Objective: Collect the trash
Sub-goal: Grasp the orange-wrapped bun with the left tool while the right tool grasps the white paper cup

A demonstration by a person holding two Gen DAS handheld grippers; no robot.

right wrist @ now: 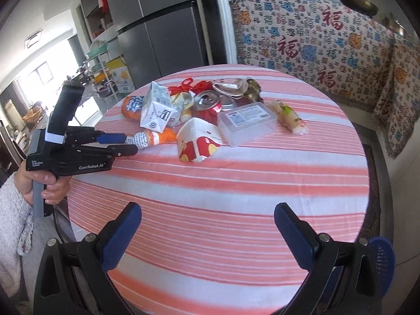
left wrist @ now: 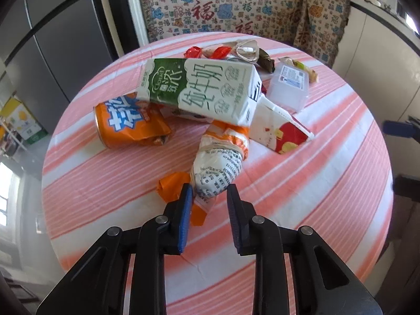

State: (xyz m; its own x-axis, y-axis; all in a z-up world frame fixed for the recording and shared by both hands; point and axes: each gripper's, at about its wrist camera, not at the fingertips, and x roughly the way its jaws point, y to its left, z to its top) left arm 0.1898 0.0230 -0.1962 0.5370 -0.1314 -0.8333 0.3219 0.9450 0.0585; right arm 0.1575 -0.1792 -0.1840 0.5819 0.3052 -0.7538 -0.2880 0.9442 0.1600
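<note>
– On the round bench (left wrist: 315, 183), under its pink-and-white striped cloth, where did the rubbish lie?

– Heaped toward the far side. A green-and-white milk carton (left wrist: 199, 89) leaned across the top of the pile, with an orange snack bag (left wrist: 128, 123) to its left in the left wrist view and a red-and-white carton (left wrist: 278, 134) on its side to the right. Behind that sat a clear plastic box (left wrist: 288, 86), and the right wrist view showed a squashed can (right wrist: 207, 105) in the middle of the heap.

– And the left gripper (left wrist: 207, 191)?

– It pointed down at the near edge of the pile. Its jaws were pinching the near end of a rolled packet (left wrist: 218, 168), orange and white with small print and a band round its middle. The packet's far end reached under the milk carton.

– Could you see who held it?

– Only a hand (right wrist: 44, 183) round the handle, coming out of a fluffy white sleeve (right wrist: 10, 210).

– What about the right gripper (right wrist: 207, 215)?

– Its jaws were spread wide over bare striped cloth, well apart from the heap, with nothing between them.

– Anything behind the bench?

– A patterned cloth (right wrist: 315, 39) with red characters, and a grey fridge (right wrist: 162, 26) to its left
</note>
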